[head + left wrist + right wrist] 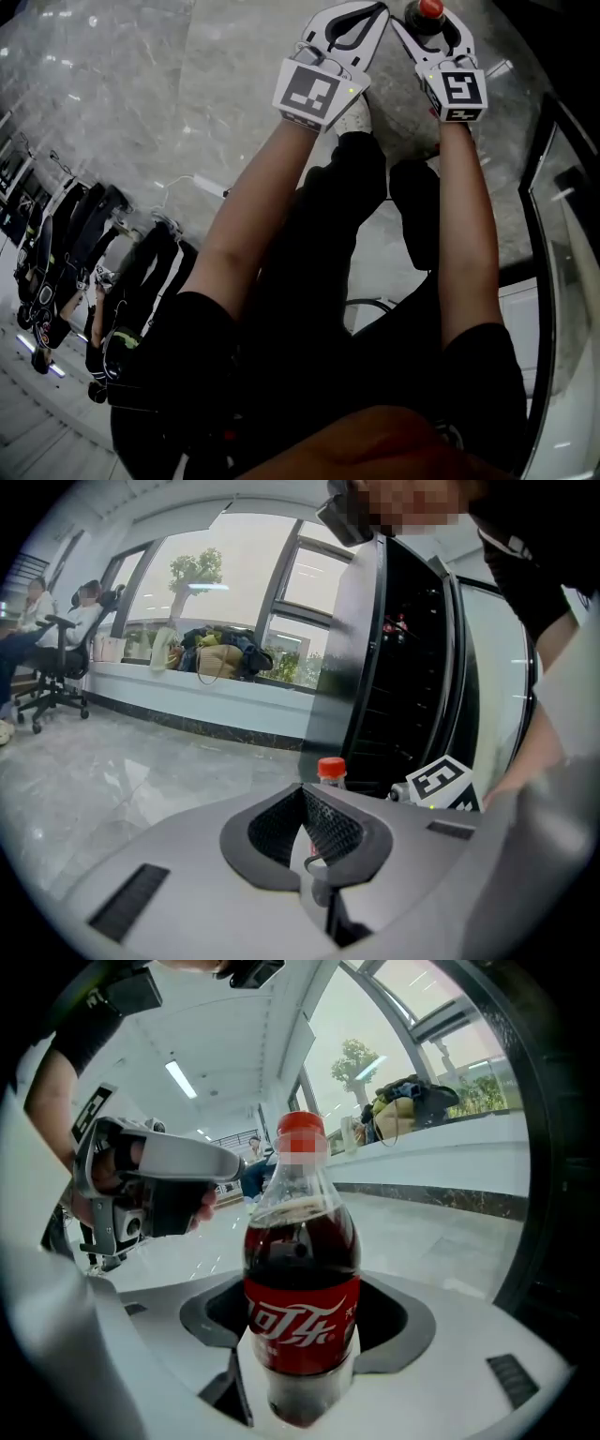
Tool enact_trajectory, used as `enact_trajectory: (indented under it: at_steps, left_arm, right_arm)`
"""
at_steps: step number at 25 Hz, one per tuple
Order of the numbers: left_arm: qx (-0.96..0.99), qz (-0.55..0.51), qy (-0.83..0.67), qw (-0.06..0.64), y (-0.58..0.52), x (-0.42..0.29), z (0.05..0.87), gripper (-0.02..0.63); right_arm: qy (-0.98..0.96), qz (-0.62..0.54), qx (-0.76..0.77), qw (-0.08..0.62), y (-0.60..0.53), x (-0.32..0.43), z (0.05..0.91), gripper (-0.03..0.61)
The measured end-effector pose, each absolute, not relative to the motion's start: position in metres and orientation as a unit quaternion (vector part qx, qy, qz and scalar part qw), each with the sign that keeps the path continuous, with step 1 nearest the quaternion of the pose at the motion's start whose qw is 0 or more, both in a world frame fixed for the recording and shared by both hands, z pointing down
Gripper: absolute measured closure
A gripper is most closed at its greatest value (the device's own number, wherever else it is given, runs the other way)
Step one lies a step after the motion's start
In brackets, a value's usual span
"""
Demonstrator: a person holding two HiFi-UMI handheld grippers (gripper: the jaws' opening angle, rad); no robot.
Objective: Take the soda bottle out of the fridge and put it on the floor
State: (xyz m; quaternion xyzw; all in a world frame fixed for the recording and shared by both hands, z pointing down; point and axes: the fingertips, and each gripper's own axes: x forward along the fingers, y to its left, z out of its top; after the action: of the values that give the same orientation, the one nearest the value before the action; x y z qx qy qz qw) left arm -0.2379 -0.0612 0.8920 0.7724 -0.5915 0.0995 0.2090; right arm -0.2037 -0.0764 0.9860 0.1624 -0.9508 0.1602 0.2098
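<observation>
Two claws hang over the floor (141,94) in our head view: left claw (375,11), and right claw (433,28) with the soda bottle (429,9). Left gripper view: our jaws together, empty, fridge (412,667) ahead. Right gripper view: jaws clamped on the upright bottle.

- Daylight pours through the windows (234,602) in the left gripper view and washes them out to near white.
- Ceiling strip lights (180,1078) glare in the right gripper view. The soda bottle (302,1269) is sharp, with small glints on its plastic.
- The head view is dim. The person's dark clothing (309,309) is almost featureless, while the marble floor (141,84) carries pale reflections.
- All three views bend strongly at the edges and have black, vignetted corners.
</observation>
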Motion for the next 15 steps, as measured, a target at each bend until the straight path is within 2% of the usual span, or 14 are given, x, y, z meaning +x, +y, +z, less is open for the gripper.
enact_trajectory:
  at_steps: [7,15]
  left_arm:
    - [0.771,0.106,-0.596,0.196,-0.064,-0.249,0.946,0.618]
    - [0.758,0.105,-0.613,0.197,-0.053,-0.266,0.955,0.618]
  right_arm:
    - [-0.954,0.153,0.148,0.213,-0.078,-0.228,1.056,0.261]
    - [-0.951,0.135,0.144,0.239,-0.067,-0.226,1.092,0.261]
